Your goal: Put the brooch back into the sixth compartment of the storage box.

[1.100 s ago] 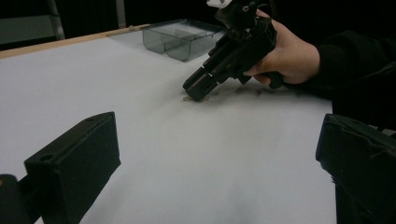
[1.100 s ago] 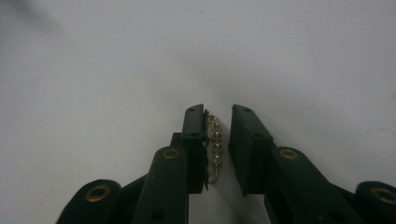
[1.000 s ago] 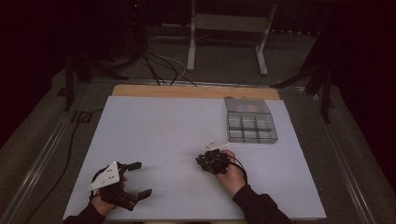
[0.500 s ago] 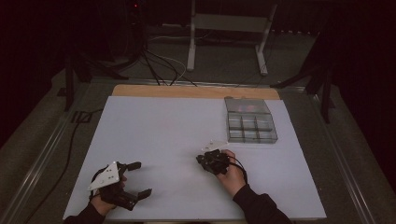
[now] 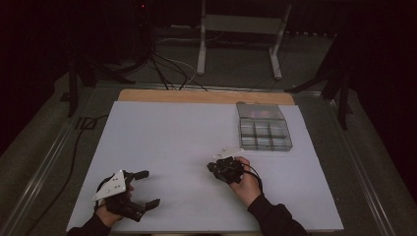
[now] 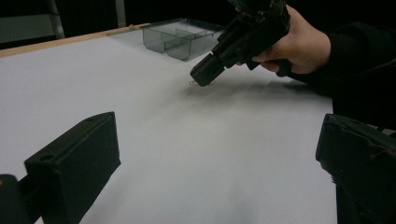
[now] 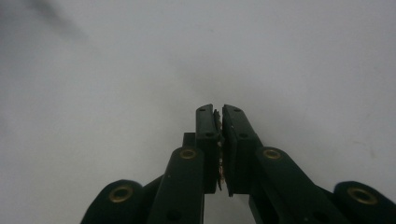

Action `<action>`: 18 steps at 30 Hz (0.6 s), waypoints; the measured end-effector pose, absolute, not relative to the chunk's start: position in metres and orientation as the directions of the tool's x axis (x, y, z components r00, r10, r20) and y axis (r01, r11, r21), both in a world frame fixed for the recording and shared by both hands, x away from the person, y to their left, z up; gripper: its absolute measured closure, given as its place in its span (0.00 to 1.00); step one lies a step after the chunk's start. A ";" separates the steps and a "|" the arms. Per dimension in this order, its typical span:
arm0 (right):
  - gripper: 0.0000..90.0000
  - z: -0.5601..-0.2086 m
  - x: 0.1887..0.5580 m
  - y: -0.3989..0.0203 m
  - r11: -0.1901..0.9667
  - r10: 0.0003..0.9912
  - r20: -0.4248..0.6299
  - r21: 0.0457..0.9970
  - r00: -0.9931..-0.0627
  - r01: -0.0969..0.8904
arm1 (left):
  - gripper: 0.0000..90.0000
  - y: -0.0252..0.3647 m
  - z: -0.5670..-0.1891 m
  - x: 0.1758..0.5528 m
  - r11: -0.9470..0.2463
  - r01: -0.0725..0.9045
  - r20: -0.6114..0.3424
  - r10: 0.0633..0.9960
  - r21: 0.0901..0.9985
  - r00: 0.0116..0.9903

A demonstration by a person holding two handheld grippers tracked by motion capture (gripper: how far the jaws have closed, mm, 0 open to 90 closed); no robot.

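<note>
My right gripper (image 5: 212,167) is at the middle right of the white table sheet (image 5: 182,132), its tip pointed down onto the sheet. Its jaws are shut on a small, thin, brownish wiry thing (image 7: 218,122) whose edge pokes out between the pads. The left gripper view shows that same right gripper (image 6: 198,79) in a hand, with the small thing (image 6: 200,84) at its tip on the sheet. My left gripper (image 5: 148,188) is near the front left corner, jaws wide open and nothing between them (image 6: 215,158).
A clear compartment box (image 5: 285,134) stands at the back right of the sheet, also seen in the left gripper view (image 6: 180,39). A wooden strip (image 5: 196,96) runs along the far edge. Cables and metal stand legs lie on the floor beyond.
</note>
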State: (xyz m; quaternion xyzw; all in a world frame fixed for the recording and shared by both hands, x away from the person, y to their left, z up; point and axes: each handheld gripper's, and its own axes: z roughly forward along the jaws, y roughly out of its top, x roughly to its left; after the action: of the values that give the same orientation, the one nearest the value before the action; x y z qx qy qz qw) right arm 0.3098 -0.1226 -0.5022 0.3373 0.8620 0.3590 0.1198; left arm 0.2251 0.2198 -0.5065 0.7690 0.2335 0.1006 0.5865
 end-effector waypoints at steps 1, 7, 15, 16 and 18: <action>0.95 -0.501 0.310 -0.123 0.512 0.667 0.037 0.703 -0.744 0.494 | 0.01 0.220 -0.507 0.225 -0.203 0.241 -0.119 0.477 0.949 0.871; 0.95 -0.495 0.309 -0.128 0.505 0.669 0.038 0.709 -0.742 0.492 | 0.01 0.219 -0.507 0.225 -0.205 0.241 -0.119 0.477 0.949 0.871; 0.95 -0.492 0.308 -0.136 0.505 0.672 0.039 0.706 -0.740 0.496 | 0.01 0.219 -0.507 0.226 -0.206 0.243 -0.119 0.479 0.948 0.870; 0.95 -0.492 0.308 -0.137 0.505 0.672 0.041 0.704 -0.739 0.499 | 0.01 0.219 -0.507 0.226 -0.208 0.243 -0.118 0.479 0.947 0.870; 0.95 -0.491 0.308 -0.139 0.508 0.673 0.034 0.705 -0.739 0.495 | 0.01 0.219 -0.507 0.226 -0.207 0.244 -0.120 0.478 0.947 0.870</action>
State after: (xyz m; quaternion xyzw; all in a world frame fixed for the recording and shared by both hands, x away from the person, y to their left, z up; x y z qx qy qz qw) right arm 0.3079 -0.1391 -0.4906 0.3396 0.8597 0.3612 0.1230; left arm 0.2258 0.2192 -0.5070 0.7705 0.2345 0.1002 0.5843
